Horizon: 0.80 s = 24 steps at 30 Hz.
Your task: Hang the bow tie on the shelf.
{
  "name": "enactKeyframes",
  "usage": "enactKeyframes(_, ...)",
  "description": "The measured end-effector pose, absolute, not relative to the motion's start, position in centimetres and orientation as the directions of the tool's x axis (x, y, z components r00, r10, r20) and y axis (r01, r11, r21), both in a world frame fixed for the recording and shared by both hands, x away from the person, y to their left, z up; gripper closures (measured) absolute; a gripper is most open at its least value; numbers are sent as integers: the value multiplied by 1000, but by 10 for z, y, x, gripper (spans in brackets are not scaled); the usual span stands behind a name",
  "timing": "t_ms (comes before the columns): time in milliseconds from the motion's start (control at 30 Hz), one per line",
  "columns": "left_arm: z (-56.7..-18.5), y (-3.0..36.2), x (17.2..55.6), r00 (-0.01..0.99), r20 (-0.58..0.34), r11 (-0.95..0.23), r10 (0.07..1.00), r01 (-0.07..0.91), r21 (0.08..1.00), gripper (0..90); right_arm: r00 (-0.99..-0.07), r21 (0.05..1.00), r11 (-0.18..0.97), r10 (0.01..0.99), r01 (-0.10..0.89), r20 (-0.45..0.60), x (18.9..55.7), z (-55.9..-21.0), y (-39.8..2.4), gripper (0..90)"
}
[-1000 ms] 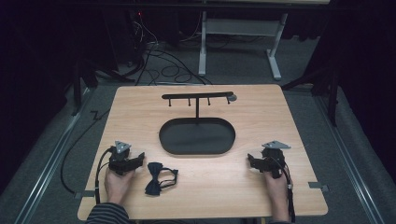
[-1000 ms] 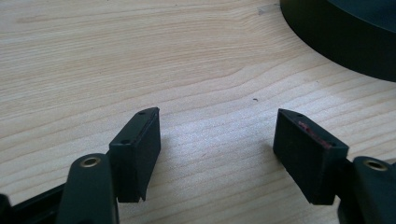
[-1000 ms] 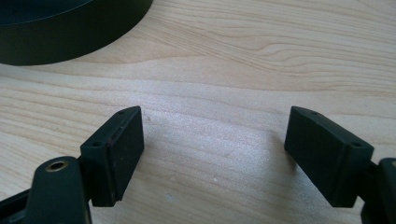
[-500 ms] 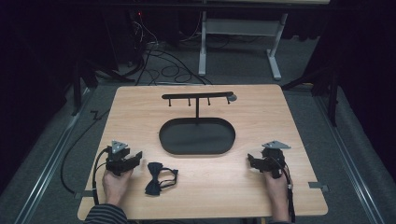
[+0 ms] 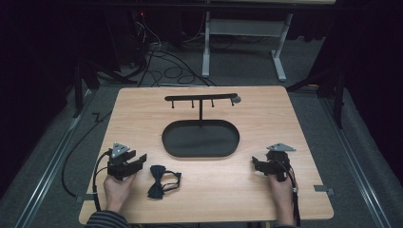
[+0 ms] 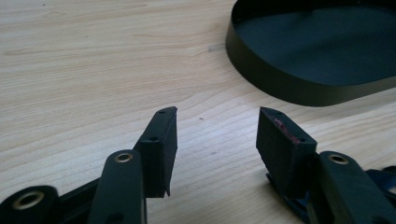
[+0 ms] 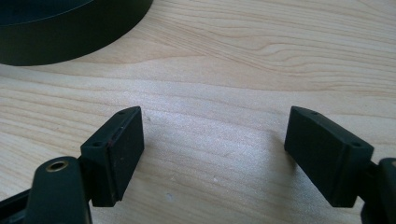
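Two grippers rest low over the near edge of the wooden table (image 5: 285, 109), one in each of the person's hands. Left gripper (image 6: 217, 135): jaws spread apart, nothing between them, bare wood visible through the gap. In the high view this gripper (image 5: 138, 159) sits at the near left, pointing right, toward the bow tie (image 5: 161, 181). The bow tie, dark in colour, lies flat on the table just beside the left gripper's tips, apart from them; in the left gripper view a dark blue edge of it (image 6: 383, 175) shows behind the right-hand jaw. Right gripper (image 7: 215, 140): jaws spread wide, empty, bare wood between them. In the high view it (image 5: 256, 164) sits at the near right, pointing left toward the table's centre.

Between the two grippers and farther from the person stands a black oval tray (image 5: 171, 147) with a low upright wall. A thin post rises from its far side and carries a horizontal bar (image 5: 199, 97) with small pegs hanging beneath. Cables (image 5: 166, 66) lie on the floor beyond the table.
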<state>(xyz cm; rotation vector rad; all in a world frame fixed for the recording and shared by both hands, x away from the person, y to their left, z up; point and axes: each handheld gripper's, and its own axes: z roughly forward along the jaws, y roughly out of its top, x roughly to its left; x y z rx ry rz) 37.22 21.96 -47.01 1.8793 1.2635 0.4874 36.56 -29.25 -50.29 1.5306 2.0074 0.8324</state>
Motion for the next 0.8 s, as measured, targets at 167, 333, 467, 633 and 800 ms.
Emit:
enactKeyframes(167, -464, 216, 368, 456, -131, -187, 881, 587, 788, 492, -260, 712, 190, 966, 676, -11, 366, -503, -293, 210)
enactKeyframes(333, -456, 206, 361, 502, -131, -210, 855, 566, 797, 503, -261, 713, 191, 965, 675, -11, 366, -503, -293, 210)
enactKeyframes(467, -451, 197, 355, 548, -124, -247, 827, 552, 796, 507, -261, 713, 190, 965, 675, -11, 366, -503, -293, 211)
enactKeyframes(633, -450, 186, 349, 592, -125, -277, 796, 541, 794, 513, -260, 713, 189, 966, 676, -10, 366, -503, -293, 211)
enactKeyframes(800, -451, 177, 347, 623, -134, -301, 771, 541, 785, 519, -260, 712, 189, 966, 676, -10, 366, -503, -293, 211)
